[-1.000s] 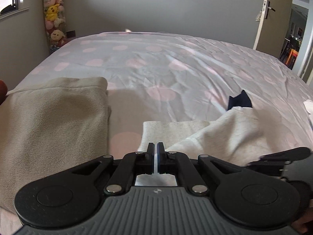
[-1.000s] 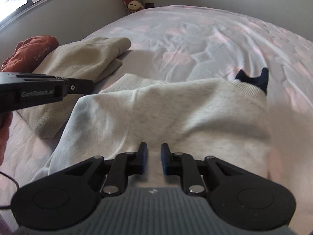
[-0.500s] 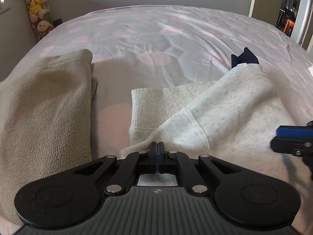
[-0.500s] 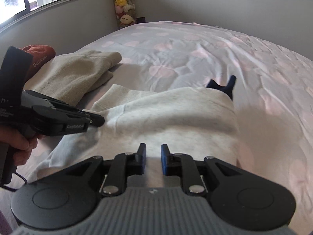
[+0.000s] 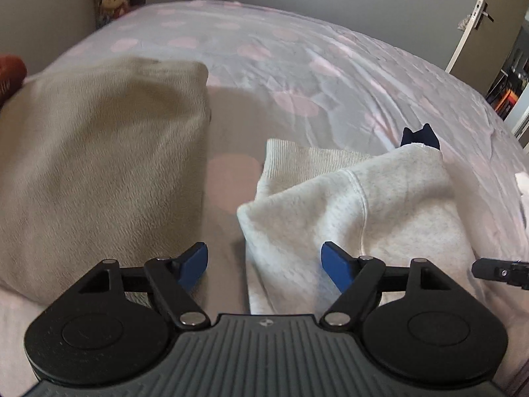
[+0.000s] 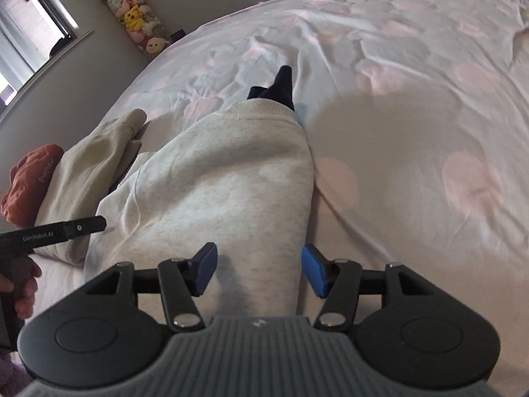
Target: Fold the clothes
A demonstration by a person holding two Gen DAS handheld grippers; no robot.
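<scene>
A light grey sweatshirt [image 5: 357, 211] lies folded on the bed, its ribbed hem [image 5: 307, 162] showing at the far left; it also shows in the right wrist view [image 6: 231, 178]. A dark navy piece [image 5: 420, 137] pokes out at its far end, also in the right wrist view [image 6: 279, 87]. My left gripper [image 5: 266, 264] is open and empty over the sweatshirt's near left edge. My right gripper [image 6: 258, 271] is open and empty, jaws either side of the sweatshirt's near end. The left gripper's finger [image 6: 82, 228] shows at the left of the right wrist view.
A folded beige fleece garment [image 5: 99, 165] lies left of the sweatshirt, with a rust-red garment [image 6: 29, 182] beyond it. The bed sheet [image 6: 413, 115] is pale with pink dots. A stack of plush toys [image 6: 135, 20] stands in the corner. A door [image 5: 489, 16] is at the right.
Both grippers have opened wide; the left was shut and the right nearly shut before. The sweatshirt now lies released on the bed. The right wrist view has swung to the right.
</scene>
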